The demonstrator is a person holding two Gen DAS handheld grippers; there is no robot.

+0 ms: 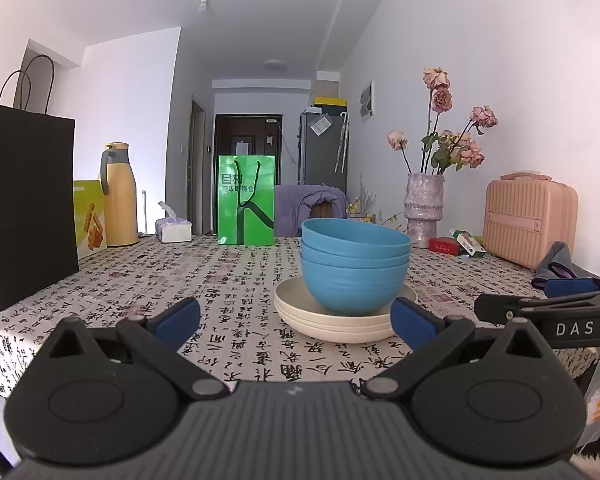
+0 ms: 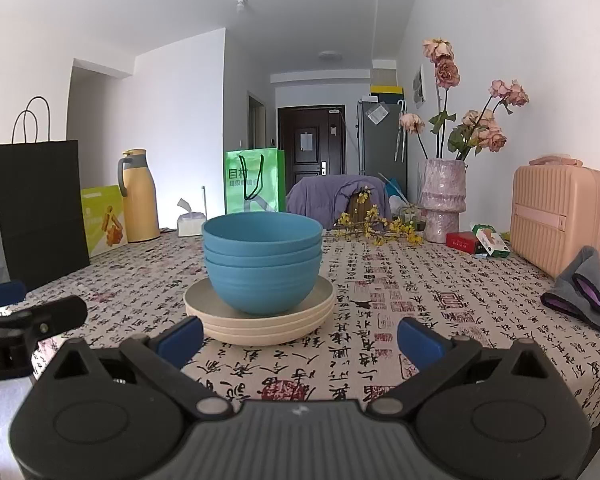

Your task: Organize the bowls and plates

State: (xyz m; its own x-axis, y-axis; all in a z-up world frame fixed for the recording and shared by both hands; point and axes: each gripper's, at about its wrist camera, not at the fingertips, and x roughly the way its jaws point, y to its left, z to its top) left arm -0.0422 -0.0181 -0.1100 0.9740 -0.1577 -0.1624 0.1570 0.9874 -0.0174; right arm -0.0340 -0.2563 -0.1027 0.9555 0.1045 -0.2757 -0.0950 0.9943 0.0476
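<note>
Bowls [image 1: 354,266], three blue ones, are nested upright on a stack of cream plates [image 1: 340,320] near the middle of the table [image 1: 228,280], which is covered in a calligraphy-print cloth. Left gripper [image 1: 296,318] is held wide and empty just short of the stack; right gripper [image 2: 300,334] likewise, spread wide, nothing gripped. Behind are seen a green bag [image 1: 247,200], a vase [image 1: 424,210] of dried roses and a pink case [image 1: 530,222].

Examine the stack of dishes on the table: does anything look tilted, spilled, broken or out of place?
Nothing stands out. The three nested blue plastic bowls sit upright on the stack of cream round plates, slightly off centre. No spills or cracks show on the calligraphy-print tablecloth.
</note>
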